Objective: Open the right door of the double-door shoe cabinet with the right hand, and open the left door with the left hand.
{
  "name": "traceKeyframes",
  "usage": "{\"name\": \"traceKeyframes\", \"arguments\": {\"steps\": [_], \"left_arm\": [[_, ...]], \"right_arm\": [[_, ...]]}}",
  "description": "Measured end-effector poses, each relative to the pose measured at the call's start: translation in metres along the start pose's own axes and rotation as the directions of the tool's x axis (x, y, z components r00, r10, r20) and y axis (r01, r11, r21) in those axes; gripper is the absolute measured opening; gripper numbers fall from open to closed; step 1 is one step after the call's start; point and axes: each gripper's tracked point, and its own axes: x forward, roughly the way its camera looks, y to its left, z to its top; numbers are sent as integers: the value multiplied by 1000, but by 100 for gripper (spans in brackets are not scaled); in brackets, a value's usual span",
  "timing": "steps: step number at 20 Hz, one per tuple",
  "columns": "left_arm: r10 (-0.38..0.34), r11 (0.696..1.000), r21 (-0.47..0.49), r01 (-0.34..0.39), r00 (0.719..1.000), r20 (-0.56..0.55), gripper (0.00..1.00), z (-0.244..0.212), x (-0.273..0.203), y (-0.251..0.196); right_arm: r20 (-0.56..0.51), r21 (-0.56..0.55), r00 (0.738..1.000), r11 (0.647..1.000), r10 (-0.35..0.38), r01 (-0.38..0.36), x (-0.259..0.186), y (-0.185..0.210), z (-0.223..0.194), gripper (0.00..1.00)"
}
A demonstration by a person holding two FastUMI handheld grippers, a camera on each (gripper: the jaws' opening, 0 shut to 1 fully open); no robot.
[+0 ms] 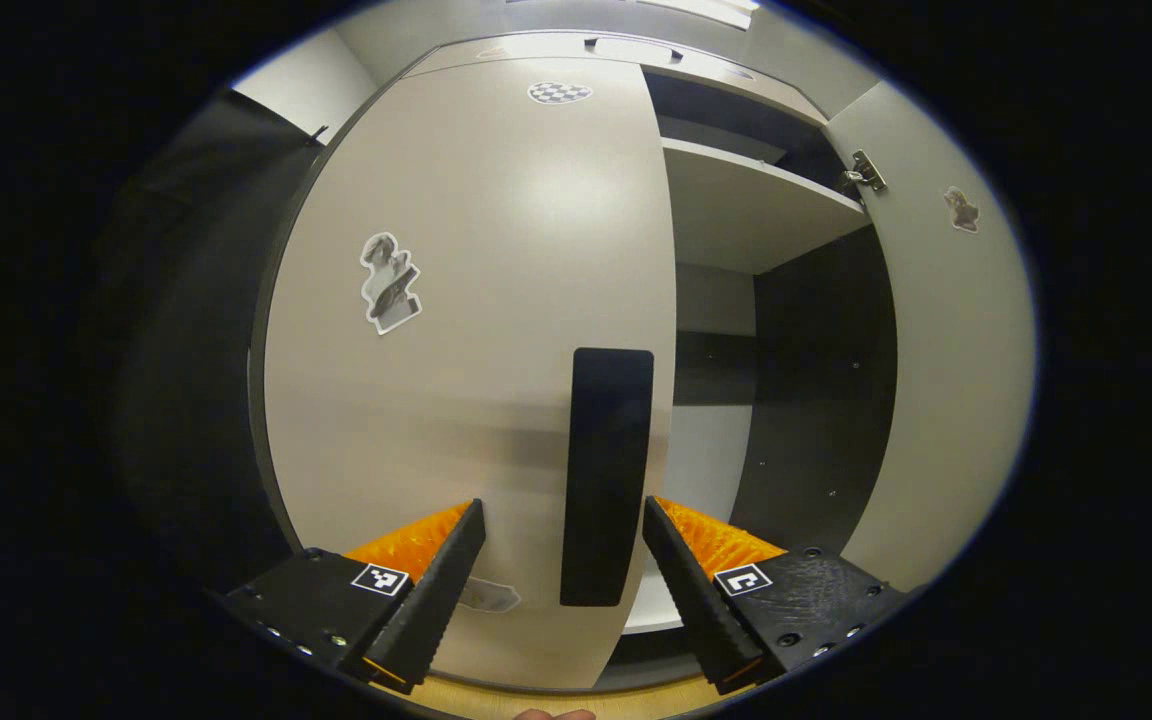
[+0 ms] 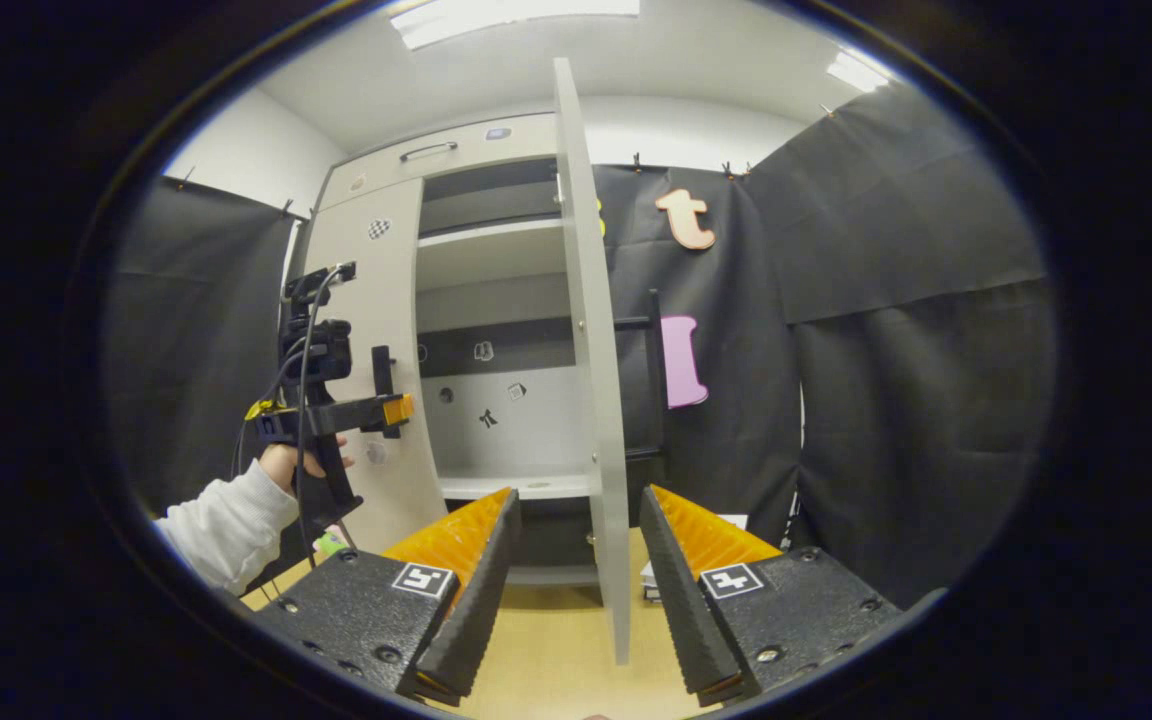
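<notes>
We are working in a booth hung with black cloth (image 2: 916, 330), under ceiling lights, over a pale wooden floor (image 2: 556, 640). The shoe cabinet (image 2: 456, 160) is standing upright at the centre of the right gripper view, tall and pale grey with dark inner panels and light shelves (image 2: 491, 250).

In the left gripper view, the left door (image 1: 466, 330) is filling the middle of the frame, lying flush with the cabinet front. Its long black handle (image 1: 608, 475) is running vertically near the door's right edge, and small stickers (image 1: 389, 283) are dotting its face. The right door (image 1: 946, 380) is standing swung out at the right of that frame, a hinge (image 1: 866, 172) showing near its top.

In the right gripper view, the right door (image 2: 591, 360) is showing edge-on, its long axis vertical, running down the middle of the frame.

Our left hand-held gripper (image 1: 564, 560) is spread wide, its fingers flanking the handle's lower part; we cannot tell whether they are touching it. Our right hand-held gripper (image 2: 576, 560) is also spread wide, gripping nothing, the door's lower edge showing between its fingers. At the left of that view, a hand (image 2: 286, 462) in a white sleeve (image 2: 226, 530) is holding the other gripper at the left door.
</notes>
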Motion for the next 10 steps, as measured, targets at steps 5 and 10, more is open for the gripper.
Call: {"name": "traceKeyframes", "arguments": {"steps": [5, 10], "left_arm": [[11, 1000, -1, -11, 1000, -1, 94, 0, 1, 1], [11, 1000, -7, -11, 1000, 1, 87, 1, 2, 3]], "right_arm": [[-10, 0, 1000, 1000, 2, -2, 5, 1, -3, 76], [-10, -3, 1000, 1000, 2, -2, 8, 1, -4, 76]]}}
